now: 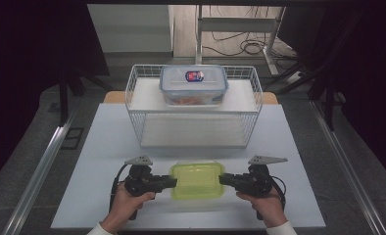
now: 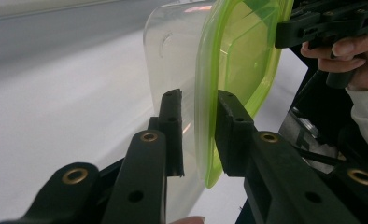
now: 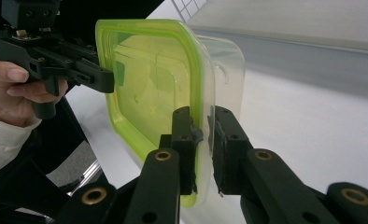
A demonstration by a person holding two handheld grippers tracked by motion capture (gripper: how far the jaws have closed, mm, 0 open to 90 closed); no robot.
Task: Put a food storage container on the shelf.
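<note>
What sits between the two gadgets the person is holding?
In the high view, a green-lidded container spans the gap between the left hand-held gripper and right hand-held gripper, each gripping one end.

A white table [image 1: 103, 147] sits in the middle of the room, lit from above, with a strip of wooden edge [image 1: 113, 96] peeking out at its far side. Grey floor [image 1: 29, 147] runs round it, and metal rails [image 1: 39, 171] line both sides. Beyond, a pale wall panel [image 1: 130, 27], a metal frame [image 1: 240, 24], and black cables [image 1: 245, 46] lie looped on the floor. Both flanks sit in deep shadow.
</note>
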